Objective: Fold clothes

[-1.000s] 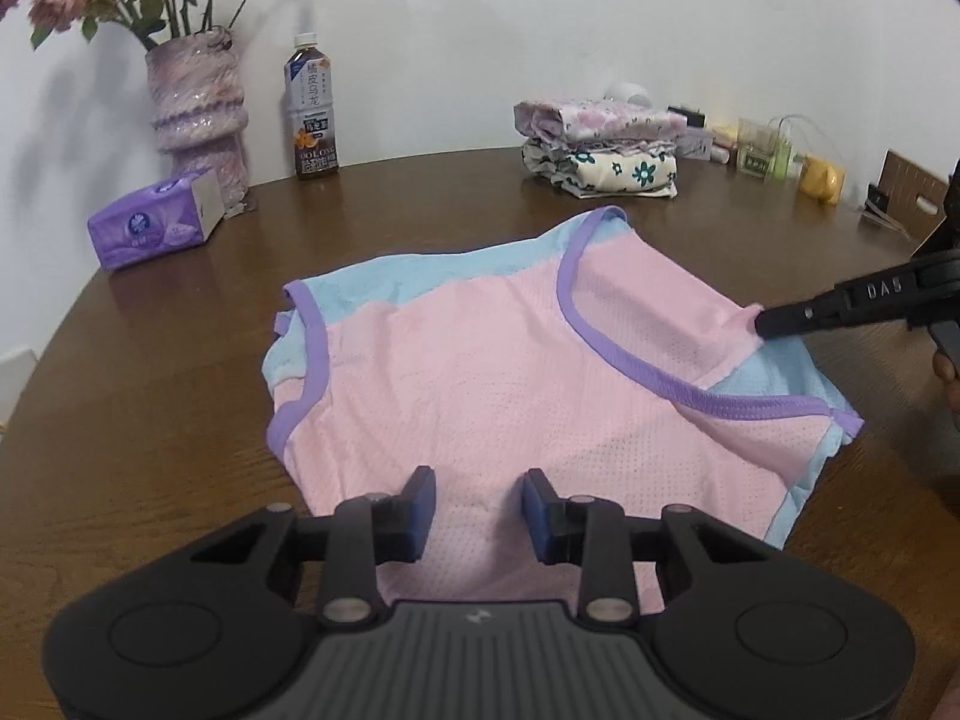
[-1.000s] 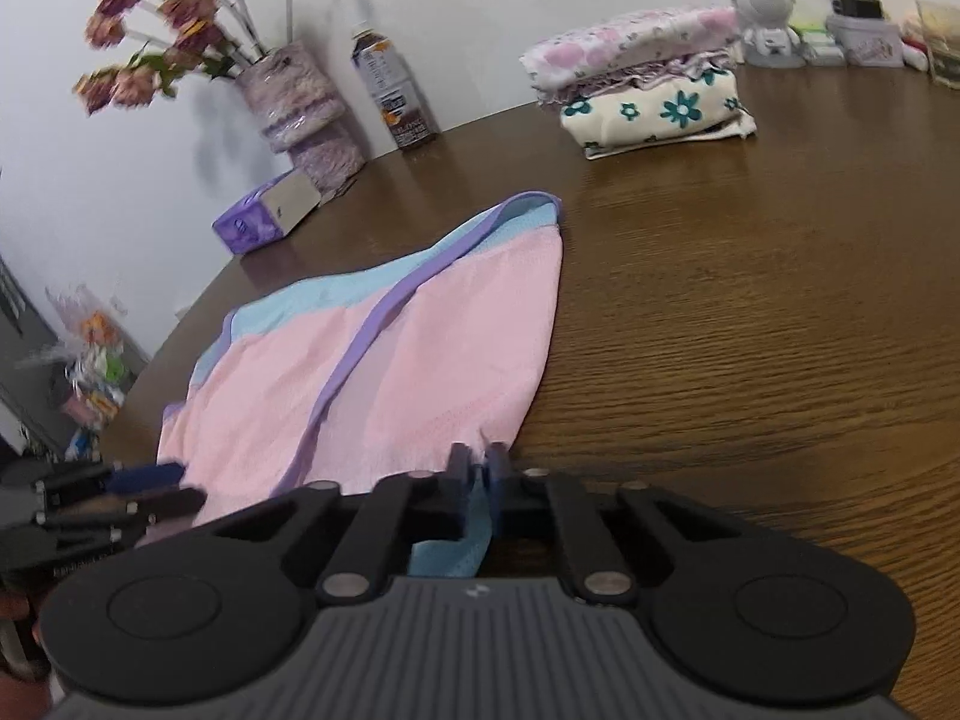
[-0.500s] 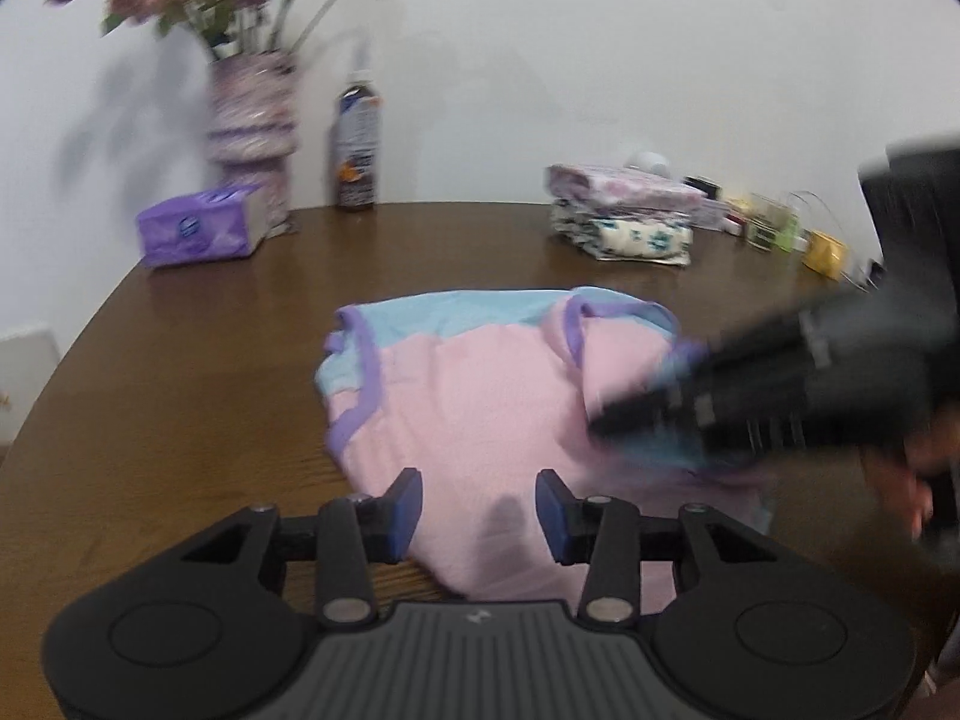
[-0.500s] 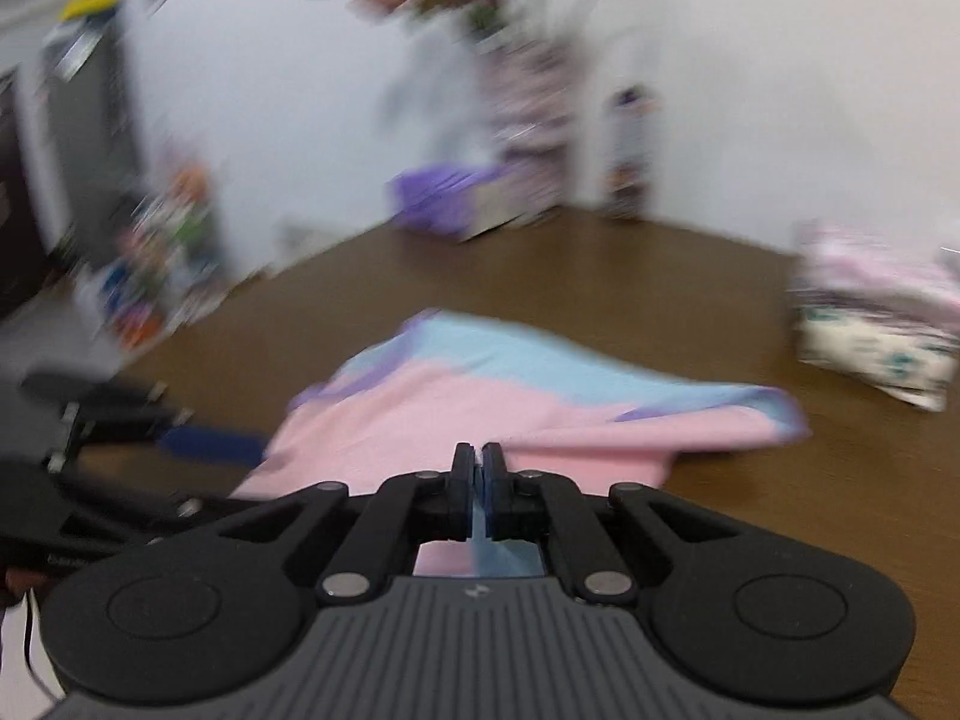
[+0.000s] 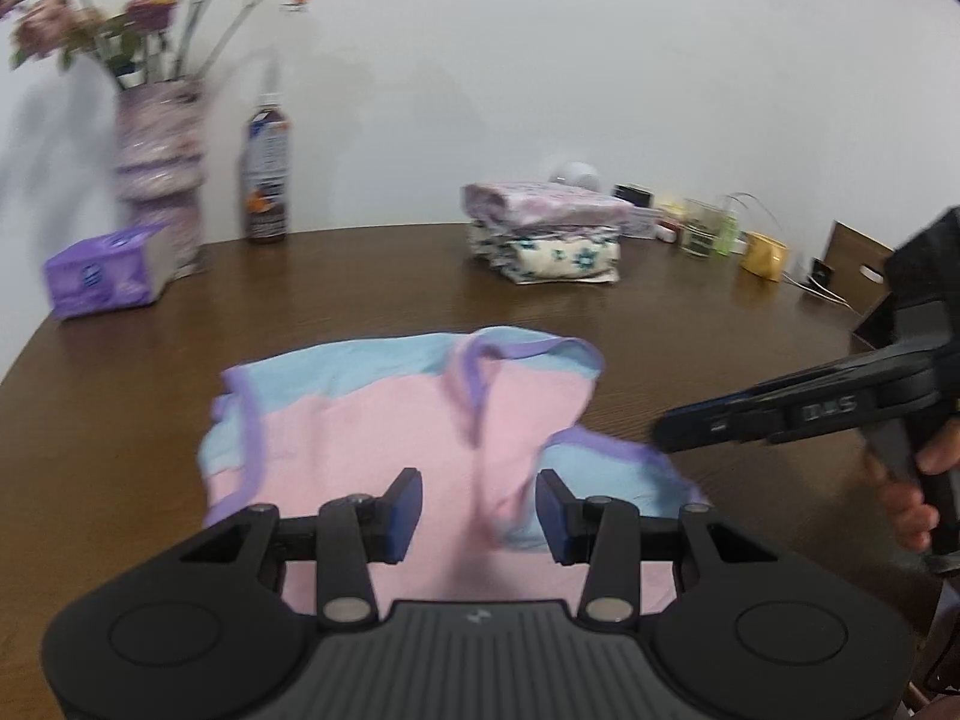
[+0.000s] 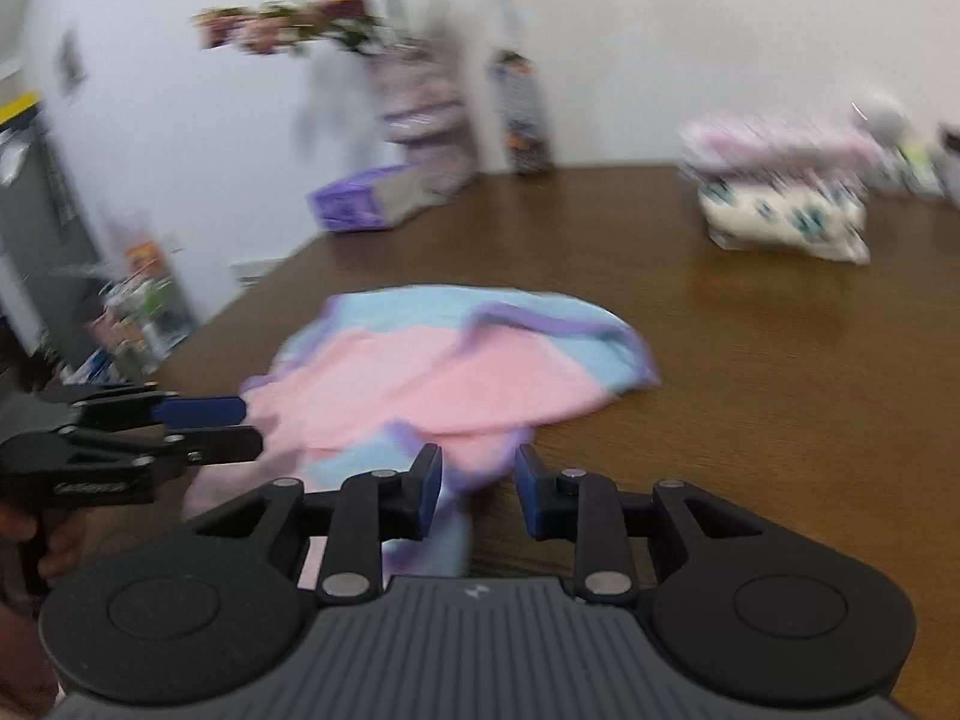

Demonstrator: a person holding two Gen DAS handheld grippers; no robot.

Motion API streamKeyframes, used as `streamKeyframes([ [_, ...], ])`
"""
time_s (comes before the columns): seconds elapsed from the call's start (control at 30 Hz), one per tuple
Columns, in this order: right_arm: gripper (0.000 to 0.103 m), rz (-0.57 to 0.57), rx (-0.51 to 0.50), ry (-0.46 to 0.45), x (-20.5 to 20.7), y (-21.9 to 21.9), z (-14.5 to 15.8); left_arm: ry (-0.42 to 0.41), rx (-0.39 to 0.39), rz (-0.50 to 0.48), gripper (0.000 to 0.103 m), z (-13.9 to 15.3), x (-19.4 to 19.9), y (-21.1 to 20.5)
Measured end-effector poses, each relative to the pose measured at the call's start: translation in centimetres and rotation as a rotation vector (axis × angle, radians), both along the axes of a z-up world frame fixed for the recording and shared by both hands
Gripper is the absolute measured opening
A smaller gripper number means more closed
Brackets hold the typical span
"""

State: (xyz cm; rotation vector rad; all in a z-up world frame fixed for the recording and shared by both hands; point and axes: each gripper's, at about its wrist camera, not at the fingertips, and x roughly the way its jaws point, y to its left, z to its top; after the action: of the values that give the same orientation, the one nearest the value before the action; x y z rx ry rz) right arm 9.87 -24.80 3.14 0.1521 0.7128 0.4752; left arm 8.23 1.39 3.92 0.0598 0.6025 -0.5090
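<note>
- Bottom centre of the left wrist view: the left gripper [image 5: 477, 507], its 2 blue-padded fingers [image 5: 403, 507] spread apart, hanging over the pink cloth with nothing pinched between them.
- Bottom centre of the right wrist view: the right gripper [image 6: 478, 489], its jaws opening; a blurred fold of pale blue and purple cloth lies in the gap, and neither pad presses on it.
- Centre of both views: the garment [image 5: 384, 438], pink with pale blue panels and purple trim, lying rumpled and partly doubled over on the brown wooden table [image 5: 690, 348]. Its near edge is hidden behind each gripper body.
- Right edge of the left wrist view: the right gripper again from the side, with part of a hand [image 5: 912, 492] on its handle, cut off by the frame.
- Left edge of the right wrist view: the left gripper seen from the side, fingers apart.
- Upper right, farther back: a stack of folded clothes [image 5: 546, 240], floral print at the bottom.
- Upper left: a purple tissue pack [image 5: 105, 279], then a vase [image 5: 159, 174] holding pink flowers [image 5: 144, 6], and a bottle [image 5: 267, 174] of dark drink.
- Far right by the wall: several small jars and a yellow cup [image 5: 762, 255], too blurred to tell contents.
</note>
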Motion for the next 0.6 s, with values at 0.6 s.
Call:
streamKeyframes([
  [0.6, 0.002, 0.024, -0.211, 0.031, 3.7, 4.7, -2.3, 0.072, 0.043, 0.114, 0.041, -2.7, 1.9, 2.0],
])
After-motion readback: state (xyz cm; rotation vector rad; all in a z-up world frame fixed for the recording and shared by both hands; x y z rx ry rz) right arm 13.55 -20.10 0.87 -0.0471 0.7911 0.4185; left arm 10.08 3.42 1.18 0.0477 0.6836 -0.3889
